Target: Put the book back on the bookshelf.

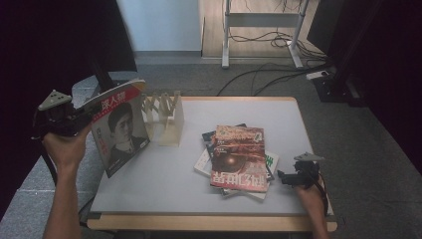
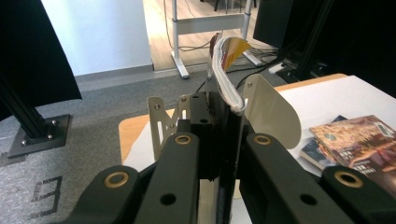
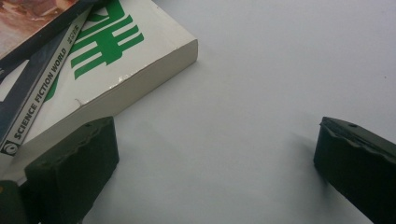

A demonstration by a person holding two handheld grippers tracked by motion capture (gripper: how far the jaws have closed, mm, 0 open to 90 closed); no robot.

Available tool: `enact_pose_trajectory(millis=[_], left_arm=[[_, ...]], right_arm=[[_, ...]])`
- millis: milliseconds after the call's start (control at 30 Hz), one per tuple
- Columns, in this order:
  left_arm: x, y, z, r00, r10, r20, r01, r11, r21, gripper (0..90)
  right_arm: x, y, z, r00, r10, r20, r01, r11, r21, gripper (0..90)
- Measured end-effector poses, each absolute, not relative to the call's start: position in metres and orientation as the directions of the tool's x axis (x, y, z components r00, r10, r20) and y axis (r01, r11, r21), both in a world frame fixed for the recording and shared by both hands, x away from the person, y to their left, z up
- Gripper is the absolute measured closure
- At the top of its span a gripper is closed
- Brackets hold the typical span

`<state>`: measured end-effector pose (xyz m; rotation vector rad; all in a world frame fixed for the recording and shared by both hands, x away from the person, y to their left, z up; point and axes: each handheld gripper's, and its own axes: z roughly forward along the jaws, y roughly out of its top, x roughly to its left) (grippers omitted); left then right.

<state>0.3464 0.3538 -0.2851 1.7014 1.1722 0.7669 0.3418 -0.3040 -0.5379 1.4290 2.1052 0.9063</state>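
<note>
A magazine (image 1: 121, 127) with a portrait on its cover stands upright above the table's (image 1: 164, 184) far left corner, clamped at its edge by the left gripper (image 2: 224, 140), just left of a pale wooden rack (image 1: 166, 117). Near the table's right edge, the right gripper (image 1: 293, 177) rests low with its jaws apart and nothing between them, just beside a stack of books (image 1: 239, 159).

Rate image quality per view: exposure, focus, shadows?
High view: table evenly lit, sides of the room black, magazine readable. Left gripper view: bright floor behind, near jaws soft, magazine spine sharp. Right gripper view: book text crisp, soft shadows under the jaws.
</note>
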Motion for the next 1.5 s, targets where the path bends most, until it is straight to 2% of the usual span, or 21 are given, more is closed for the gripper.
enact_pose_trajectory(millis=[667, 900, 1100, 1500], left_arm=[[0.379, 0.34, -0.295, 0.32, 0.947, 0.007, 0.341, -0.122, 0.932, 86.8], [0.39, 0.333, -0.304, 0.315, 0.949, 0.012, 0.304, -0.113, 0.946, 86.9], [0.389, 0.333, -0.319, 0.336, 0.942, 0.0, 0.267, -0.096, 0.959, 86.8], [0.374, 0.354, -0.324, 0.454, 0.888, -0.072, 0.359, -0.109, 0.927, 85.1]], right_arm=[[0.342, -0.304, -0.538, -0.372, 0.928, 0.006, 0.642, 0.252, 0.724, 0.0], [0.342, -0.304, -0.538, -0.371, 0.929, 0.006, 0.643, 0.252, 0.723, 0.0], [0.342, -0.304, -0.538, -0.372, 0.928, 0.006, 0.642, 0.253, 0.724, 0.0], [0.342, -0.304, -0.538, -0.371, 0.928, 0.005, 0.642, 0.253, 0.723, 0.0]])
